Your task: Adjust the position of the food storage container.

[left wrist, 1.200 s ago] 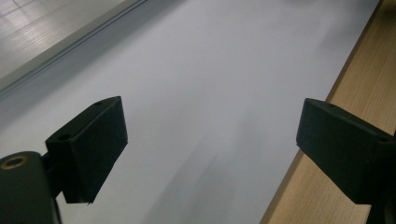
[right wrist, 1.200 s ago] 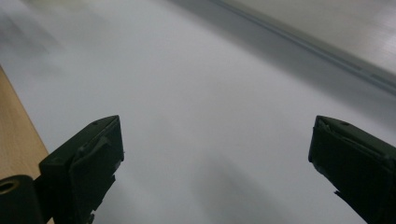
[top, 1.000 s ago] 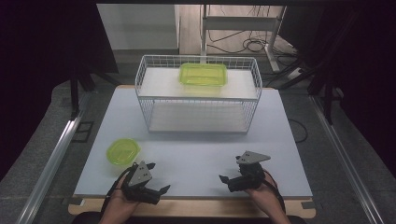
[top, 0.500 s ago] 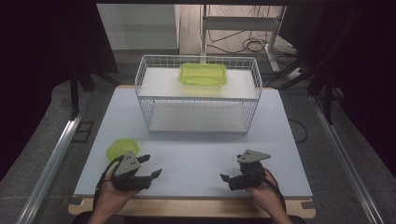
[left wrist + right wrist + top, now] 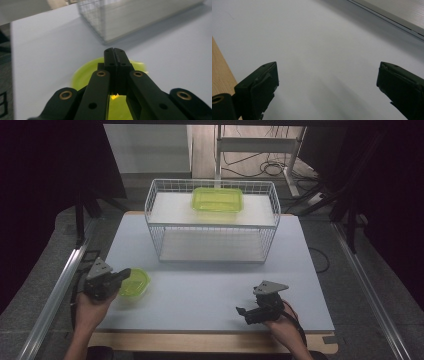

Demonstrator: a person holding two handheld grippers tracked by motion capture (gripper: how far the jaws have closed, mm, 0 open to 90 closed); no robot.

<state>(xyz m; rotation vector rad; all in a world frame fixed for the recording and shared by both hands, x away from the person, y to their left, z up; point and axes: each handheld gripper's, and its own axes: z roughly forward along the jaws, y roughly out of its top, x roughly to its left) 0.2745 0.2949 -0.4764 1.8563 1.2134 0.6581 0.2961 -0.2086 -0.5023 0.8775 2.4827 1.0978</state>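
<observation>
At front left of table [image 5: 200,292]: round green tub [image 5: 137,284], flat on the white surface, well apart from wire basket [image 5: 210,227] farther back at centre. Directly under and just ahead of left gripper [image 5: 125,273]; in left gripper view seen spreading to both sides below the closed tips [image 5: 115,51], green rim [image 5: 83,73] blurred. Just closed down pad to pad; nothing seen pinched at the tips, only a sliver of green glimpsed through the gap lower down, so read as shut and empty, hovering over the tub's near-left edge rather than gripping it. Contact with the lid: cannot tell. No long axis to align with on a round tub, any rim point equally good. Far nearer the left hand than the right. Right gripper [image 5: 243,311] low at front right, spread wide over bare table [image 5: 327,80], holding nothing, well apart from the tub. Second, rectangular green tub [image 5: 217,199] on basket's upper shelf, long side across the table. Judged next: reopen left, drop onto the rim; basket then ahead and to the right.
</observation>
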